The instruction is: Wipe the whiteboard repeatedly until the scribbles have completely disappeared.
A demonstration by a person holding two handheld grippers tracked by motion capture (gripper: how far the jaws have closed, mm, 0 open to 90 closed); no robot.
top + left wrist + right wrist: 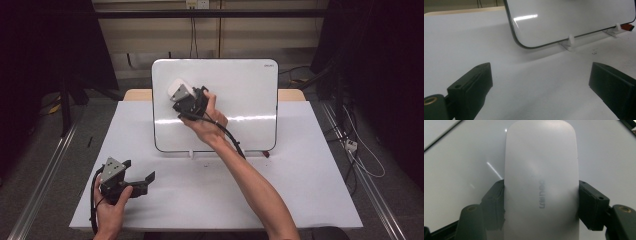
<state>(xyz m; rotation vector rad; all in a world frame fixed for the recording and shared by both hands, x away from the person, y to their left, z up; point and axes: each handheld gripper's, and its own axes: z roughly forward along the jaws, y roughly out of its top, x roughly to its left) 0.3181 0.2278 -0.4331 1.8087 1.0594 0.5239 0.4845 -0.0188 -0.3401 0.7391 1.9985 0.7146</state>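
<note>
Your right gripper (186,98) pinches the whiteboard eraser (541,180) against the whiteboard (240,95).
Your left gripper (136,174) sits spread wide (nothing between its jaws); low, near the board's bottom-left corner.

A lab-like recording space; metal floor rails (37,175), dark curtains (50,45), loose cables (360,150).

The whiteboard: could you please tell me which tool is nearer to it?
Right. The right tool holds an eraser at the whiteboard; the left tool sits open in front, apart.
</note>
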